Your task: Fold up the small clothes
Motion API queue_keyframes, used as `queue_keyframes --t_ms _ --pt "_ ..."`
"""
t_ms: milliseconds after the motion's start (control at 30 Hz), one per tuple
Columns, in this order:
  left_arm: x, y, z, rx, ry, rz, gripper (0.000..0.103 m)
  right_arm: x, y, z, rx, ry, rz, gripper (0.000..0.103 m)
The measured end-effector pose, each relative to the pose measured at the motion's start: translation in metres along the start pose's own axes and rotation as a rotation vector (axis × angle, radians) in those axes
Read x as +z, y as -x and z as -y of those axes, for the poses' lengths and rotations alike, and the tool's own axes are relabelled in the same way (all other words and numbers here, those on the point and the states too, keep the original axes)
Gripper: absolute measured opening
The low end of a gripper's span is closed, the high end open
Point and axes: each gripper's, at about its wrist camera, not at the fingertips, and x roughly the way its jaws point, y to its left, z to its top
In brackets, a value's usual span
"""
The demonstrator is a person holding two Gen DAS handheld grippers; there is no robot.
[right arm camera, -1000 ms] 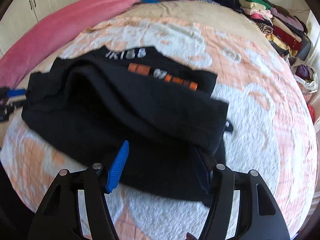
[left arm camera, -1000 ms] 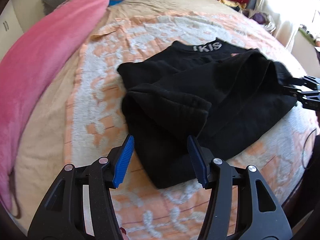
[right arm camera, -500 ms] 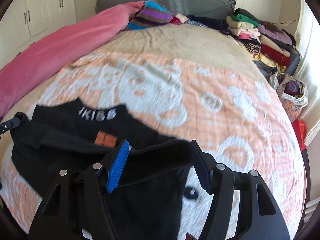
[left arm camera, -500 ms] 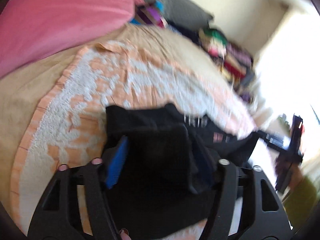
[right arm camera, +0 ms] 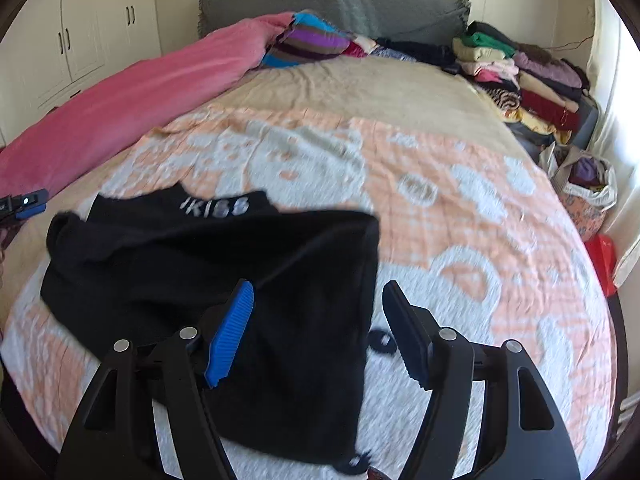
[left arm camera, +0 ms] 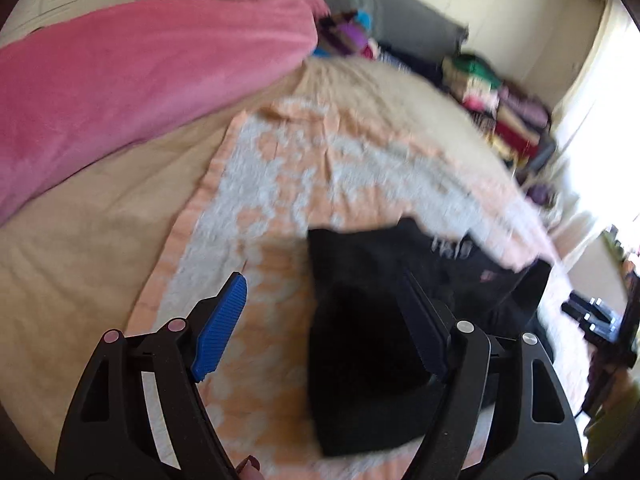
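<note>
A black garment point(right arm camera: 224, 264) with white lettering on its band point(right arm camera: 216, 206) lies on the orange-and-white blanket point(right arm camera: 440, 208), its right side folded flat over the middle. My right gripper point(right arm camera: 316, 332) hovers above the garment's near right edge, its jaws opening, the pads clear of the cloth. The left wrist view is blurred. There the black garment point(left arm camera: 372, 320) sits low and right, and my left gripper point(left arm camera: 324, 320) is opening over its left edge, the blue pad point(left arm camera: 222, 328) above bare blanket. The left gripper's tip point(right arm camera: 24, 204) shows at the far left of the right wrist view.
A pink duvet point(right arm camera: 132, 92) runs along the bed's left side. Stacks of folded clothes point(right arm camera: 520, 76) line the back right beside a grey headboard point(right arm camera: 340, 4). A bag of clothes point(right arm camera: 584, 188) stands off the right edge. White cupboards point(right arm camera: 80, 40) are at the left.
Both grippers let go of the garment's sides and drew back and up with wider jaws. The flap the right one lifted now lies flat. The left view swung left.
</note>
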Motion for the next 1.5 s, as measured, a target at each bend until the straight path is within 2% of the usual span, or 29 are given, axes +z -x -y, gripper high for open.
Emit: queue_keyframes --t_ms 67,133,200,300,367,467,567,633,667,733,767,800,867,933,967,1133,1233,1333,1400,1500 --pt "-0.01 -0.001 0.001 0.001 -0.058 -0.072 0.069 -0.007 -0.006 -0.009 0.013 0.015 -0.027 0.066" --pt "-0.02 -0.008 0.013 -0.002 -0.158 -0.138 0.069 -0.011 -0.014 -0.019 0.02 0.031 -0.045 0.066" --pt "-0.029 -0.017 0.031 0.01 -0.252 -0.187 0.065 -0.012 -0.023 -0.028 0.024 0.035 -0.061 0.066" --pt "-0.04 -0.025 0.054 -0.062 -0.338 -0.233 0.056 -0.011 -0.032 -0.039 0.05 0.03 -0.071 0.066" --pt "-0.042 -0.028 0.063 -0.099 -0.346 -0.23 0.056 -0.011 -0.036 -0.044 0.059 0.032 -0.074 0.066" --pt "-0.04 -0.034 0.076 -0.209 -0.301 -0.213 0.056 -0.008 -0.042 -0.047 0.073 0.024 -0.081 0.066" --pt "-0.029 -0.049 0.074 -0.238 -0.211 -0.126 0.058 -0.006 -0.047 -0.046 0.077 0.008 -0.082 0.066" --pt "-0.021 -0.05 0.062 -0.269 -0.109 -0.035 0.07 -0.004 -0.049 -0.043 0.073 -0.007 -0.08 0.066" --pt "-0.017 -0.047 0.055 -0.292 -0.05 0.01 0.08 -0.003 -0.05 -0.041 0.072 -0.016 -0.078 0.066" --pt "-0.01 -0.04 0.038 -0.349 0.056 0.066 0.084 -0.001 -0.051 -0.036 0.064 -0.037 -0.073 0.066" --pt "-0.007 -0.032 0.028 -0.364 0.098 0.108 0.089 -0.001 -0.05 -0.034 0.062 -0.045 -0.07 0.066" --pt "-0.005 -0.026 0.024 -0.349 0.108 0.138 0.093 -0.001 -0.049 -0.031 0.059 -0.055 -0.065 0.066" --pt "-0.002 -0.016 0.019 -0.285 0.11 0.181 0.093 -0.001 -0.045 -0.026 0.049 -0.07 -0.052 0.066" --pt "0.0 -0.01 0.014 -0.275 0.124 0.192 0.093 -0.002 -0.041 -0.021 0.039 -0.083 -0.045 0.066" --pt "0.001 -0.009 0.012 -0.26 0.131 0.183 0.093 -0.003 -0.038 -0.019 0.031 -0.086 -0.042 0.066" --pt "0.003 -0.007 0.005 -0.036 0.073 0.094 0.093 -0.011 -0.028 -0.01 0.014 -0.103 -0.035 0.066" --pt "0.0 -0.012 -0.003 0.03 0.04 -0.015 0.093 -0.01 -0.032 -0.02 0.027 -0.044 -0.063 0.066" --pt "-0.009 -0.017 -0.009 0.096 0.005 -0.05 0.093 -0.002 -0.042 -0.04 0.05 0.041 -0.086 0.066" --pt "-0.011 -0.022 -0.01 0.087 0.013 -0.063 0.093 0.006 -0.057 -0.057 0.04 0.093 -0.134 0.065" --pt "-0.013 -0.027 -0.007 0.053 0.017 -0.075 0.093 0.021 -0.073 -0.078 0.061 0.142 -0.136 0.064"
